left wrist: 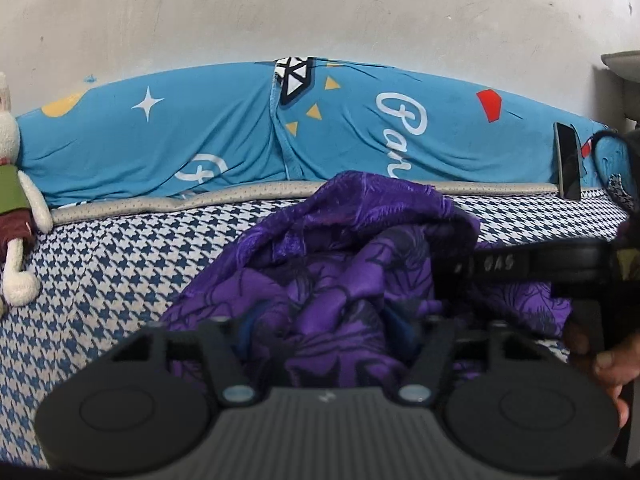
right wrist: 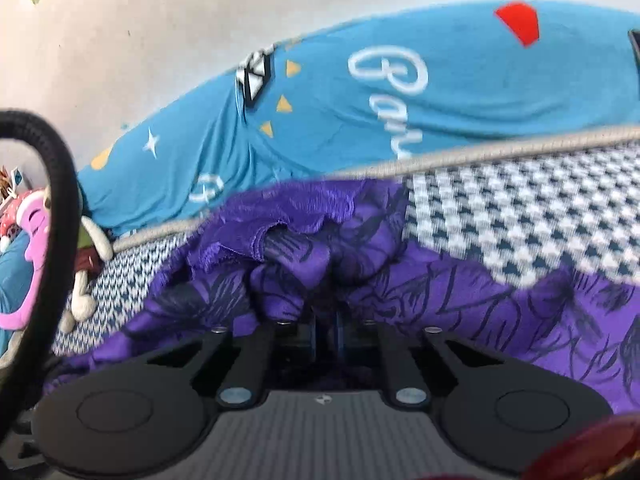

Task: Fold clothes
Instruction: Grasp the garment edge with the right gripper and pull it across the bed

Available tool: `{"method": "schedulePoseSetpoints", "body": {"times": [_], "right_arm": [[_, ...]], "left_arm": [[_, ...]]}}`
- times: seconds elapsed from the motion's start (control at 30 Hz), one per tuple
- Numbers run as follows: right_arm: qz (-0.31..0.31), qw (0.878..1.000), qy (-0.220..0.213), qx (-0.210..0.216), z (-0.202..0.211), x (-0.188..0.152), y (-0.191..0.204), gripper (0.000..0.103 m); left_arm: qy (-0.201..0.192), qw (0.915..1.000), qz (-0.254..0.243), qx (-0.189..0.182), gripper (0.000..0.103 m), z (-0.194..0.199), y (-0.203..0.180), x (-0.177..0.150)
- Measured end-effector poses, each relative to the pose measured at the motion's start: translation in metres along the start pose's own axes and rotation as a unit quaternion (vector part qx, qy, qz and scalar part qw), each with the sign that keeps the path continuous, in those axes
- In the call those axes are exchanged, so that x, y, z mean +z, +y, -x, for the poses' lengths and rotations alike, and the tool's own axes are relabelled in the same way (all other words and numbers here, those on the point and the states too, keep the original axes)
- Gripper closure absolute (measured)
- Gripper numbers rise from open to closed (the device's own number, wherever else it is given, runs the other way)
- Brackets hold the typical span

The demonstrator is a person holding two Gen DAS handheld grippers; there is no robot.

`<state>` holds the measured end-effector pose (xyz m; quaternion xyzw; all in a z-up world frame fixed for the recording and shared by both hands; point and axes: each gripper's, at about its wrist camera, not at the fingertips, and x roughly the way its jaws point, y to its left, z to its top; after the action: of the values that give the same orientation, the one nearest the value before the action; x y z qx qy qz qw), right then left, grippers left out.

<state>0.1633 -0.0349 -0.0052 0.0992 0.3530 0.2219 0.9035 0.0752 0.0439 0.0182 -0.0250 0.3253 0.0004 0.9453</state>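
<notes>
Garment [left wrist: 340, 280] bunched between left gripper [left wrist: 324, 332] fingers, right gripper [right wrist: 326, 328] pinching it.

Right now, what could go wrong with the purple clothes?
The right tool pinches only a small bunch of the purple garment, so it may slip out if pulled. The garment is still crumpled in a heap, so a fold could trap creases. The left tool looks open around loose cloth, and a phone leaning at the bed's edge could get knocked.
</notes>
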Motion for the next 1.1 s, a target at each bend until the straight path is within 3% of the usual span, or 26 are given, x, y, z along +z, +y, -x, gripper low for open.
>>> {"method": "schedulePoseSetpoints", "body": {"times": [0.2, 0.27, 0.4, 0.6, 0.67, 0.8, 0.87, 1.1], "right_arm": [[0.008, 0.997, -0.075, -0.009, 0.024, 0.022, 0.009, 0.100], [0.009, 0.994, -0.106, -0.011, 0.033, 0.032, 0.012, 0.100], [0.006, 0.991, -0.131, -0.001, 0.038, 0.050, 0.014, 0.100], [-0.003, 0.993, -0.113, 0.027, 0.034, 0.058, 0.008, 0.098], [0.013, 0.992, -0.125, 0.016, 0.040, 0.058, 0.005, 0.095], [0.043, 0.994, -0.096, 0.002, 0.041, 0.052, -0.006, 0.090], [0.049, 0.996, -0.068, 0.010, 0.037, 0.046, -0.012, 0.078], [0.114, 0.993, -0.008, 0.038, 0.030, 0.021, -0.012, 0.053]], "left_arm": [[-0.044, 0.9983, 0.003, 0.039, 0.068, 0.009, 0.003, 0.009], [-0.065, 0.9959, 0.001, 0.062, 0.069, 0.012, 0.004, 0.017], [-0.073, 0.9941, 0.046, 0.066, 0.069, 0.011, 0.020, 0.033], [-0.028, 0.9916, 0.083, 0.095, 0.069, -0.010, 0.040, 0.036], [-0.010, 0.9897, 0.101, 0.102, 0.069, -0.014, 0.049, 0.032], [0.003, 0.9870, 0.133, 0.090, 0.065, -0.016, 0.062, 0.028], [0.006, 0.9864, 0.140, 0.085, 0.064, -0.016, 0.066, 0.026], [0.009, 0.9861, 0.143, 0.085, 0.063, -0.017, 0.067, 0.023]]}}
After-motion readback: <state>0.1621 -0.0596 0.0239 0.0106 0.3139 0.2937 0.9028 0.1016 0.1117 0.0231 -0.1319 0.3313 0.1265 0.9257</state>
